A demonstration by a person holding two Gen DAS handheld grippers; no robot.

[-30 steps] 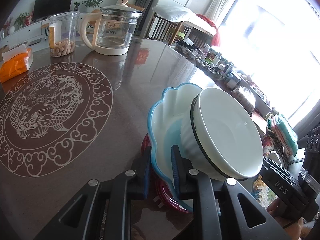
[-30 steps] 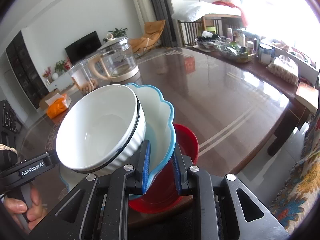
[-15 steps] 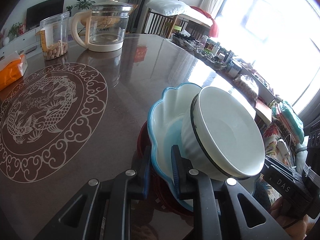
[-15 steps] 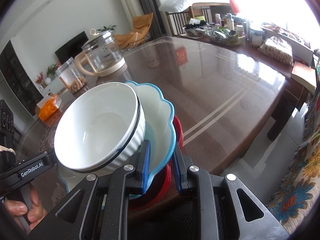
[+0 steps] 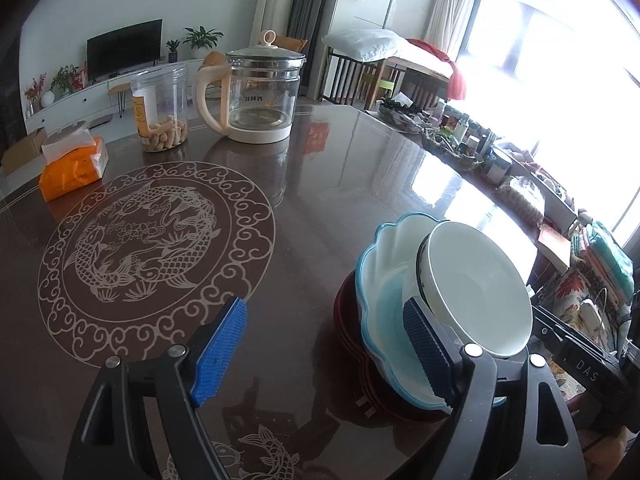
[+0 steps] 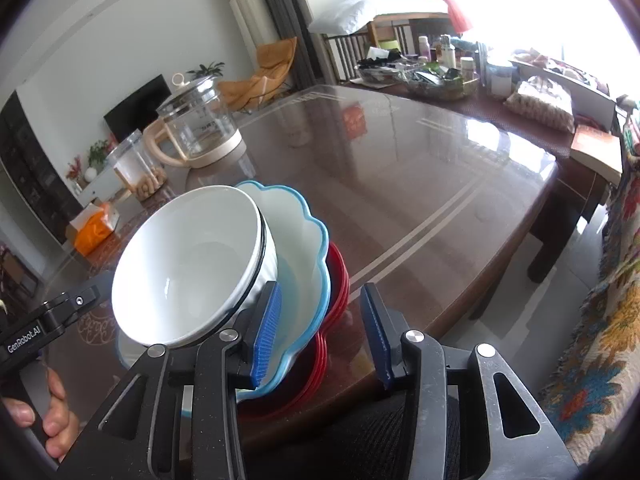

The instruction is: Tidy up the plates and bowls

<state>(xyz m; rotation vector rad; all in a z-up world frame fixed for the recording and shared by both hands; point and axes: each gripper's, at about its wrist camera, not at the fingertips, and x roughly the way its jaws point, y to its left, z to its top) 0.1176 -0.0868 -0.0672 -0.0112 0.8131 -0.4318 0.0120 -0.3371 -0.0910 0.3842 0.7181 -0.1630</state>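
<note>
A white bowl [image 5: 480, 288] [image 6: 188, 272] leans tilted inside a blue scalloped bowl [image 5: 384, 288] [image 6: 304, 248]. Both rest on stacked red plates [image 5: 346, 320] [image 6: 338, 280] near the table's front edge. My left gripper [image 5: 324, 340] is opening wide, with the blue bowl's near rim between its fingers and neither pad pressing on it. My right gripper [image 6: 320, 328] is opening too. Its left pad [image 6: 266, 332] sits inside the blue bowl, and its right pad [image 6: 374, 332] stands clear of the red plates.
On the dark glossy table [image 5: 340, 184] stand a glass kettle [image 5: 262, 96], a clear snack jar [image 5: 162, 108] and an orange tissue pack [image 5: 72, 168] at the back. Cluttered trays [image 5: 452, 140] line the far right. A hand [image 6: 56, 420] holds the left gripper's handle.
Both grippers were shut on the blue bowl's rim and have let go, their jaws spreading apart. The left gripper has drawn back and up a little. The stack sits on the red plates.
</note>
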